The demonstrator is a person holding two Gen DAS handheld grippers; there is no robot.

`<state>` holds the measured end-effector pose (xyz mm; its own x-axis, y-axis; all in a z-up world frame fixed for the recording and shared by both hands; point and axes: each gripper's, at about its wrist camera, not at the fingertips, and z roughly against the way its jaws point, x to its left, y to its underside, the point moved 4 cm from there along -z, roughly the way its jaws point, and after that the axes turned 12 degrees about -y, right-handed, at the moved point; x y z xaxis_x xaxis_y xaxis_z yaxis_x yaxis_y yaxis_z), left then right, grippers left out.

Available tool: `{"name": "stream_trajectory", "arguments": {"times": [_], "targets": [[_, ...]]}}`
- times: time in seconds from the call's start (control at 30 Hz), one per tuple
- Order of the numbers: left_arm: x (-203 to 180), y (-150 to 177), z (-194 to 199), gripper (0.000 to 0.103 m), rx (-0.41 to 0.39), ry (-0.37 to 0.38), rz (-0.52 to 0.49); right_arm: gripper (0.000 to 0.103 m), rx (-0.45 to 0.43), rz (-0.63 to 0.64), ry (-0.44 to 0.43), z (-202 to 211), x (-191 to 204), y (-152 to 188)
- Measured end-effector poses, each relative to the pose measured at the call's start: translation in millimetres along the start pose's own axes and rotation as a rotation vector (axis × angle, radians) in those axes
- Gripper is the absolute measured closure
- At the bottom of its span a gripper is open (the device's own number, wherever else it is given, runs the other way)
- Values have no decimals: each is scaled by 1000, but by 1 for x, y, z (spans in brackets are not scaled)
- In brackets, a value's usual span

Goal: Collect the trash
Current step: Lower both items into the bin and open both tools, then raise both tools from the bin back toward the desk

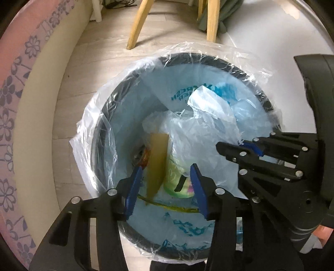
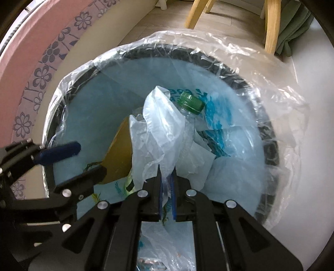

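A black round bin (image 1: pixel 265 98) lined with a clear and pale blue bag stands on the floor below both grippers. My left gripper (image 1: pixel 166 168) hangs open over the bin. A brown cardboard strip (image 1: pixel 157 162) lies loose between its blue pads, close to the left one and not pressed by either. Under it sits a green and yellow wrapper (image 1: pixel 177 181). My right gripper (image 2: pixel 167 168) is shut on a thin translucent plastic bag (image 2: pixel 158 129) that hangs into the bin. A clear bottle with a green cap (image 2: pixel 191 103) leans beside that bag. The cardboard (image 2: pixel 120 158) shows left of it.
A pink floral cushion edge (image 1: pixel 14 100) curves along the left. Wooden chair legs (image 1: pixel 136 25) stand on the pale plank floor beyond the bin, with green cloth (image 1: pixel 225 18) hanging by them. A white surface (image 2: pixel 309 166) borders the bin on the right.
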<state>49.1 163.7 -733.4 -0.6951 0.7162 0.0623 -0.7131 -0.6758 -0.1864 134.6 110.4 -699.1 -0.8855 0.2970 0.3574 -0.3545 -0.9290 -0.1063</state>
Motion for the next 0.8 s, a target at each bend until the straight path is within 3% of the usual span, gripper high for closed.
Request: {"name": "stream_trajectory", "arguments": {"times": [0.03,0.1,0.2,0.33,0.4,0.53,0.8], "targets": [[0,-1,2,54,1,-2,0,91,2,0,7,1,0,0],[2,-1,6,54,3,-10,3,61,3,-7,37,4,-1,-1],[9,1,13,45,2,-14,24,30,-3,-41,66,10,-9,-3],[15,3,26,40,-8,-15,13,23,-21,-38,71,22,-7,-4],[18,3,31,35,-11,-21,14,13,-27,-34,91,26,-6,-4],[23,1,44,31,-22,-11,27,7,-64,-30,112,42,0,-5],[18,-4,93,17,-45,-34,-13,7,-127,4,179,95,7,4]]}}
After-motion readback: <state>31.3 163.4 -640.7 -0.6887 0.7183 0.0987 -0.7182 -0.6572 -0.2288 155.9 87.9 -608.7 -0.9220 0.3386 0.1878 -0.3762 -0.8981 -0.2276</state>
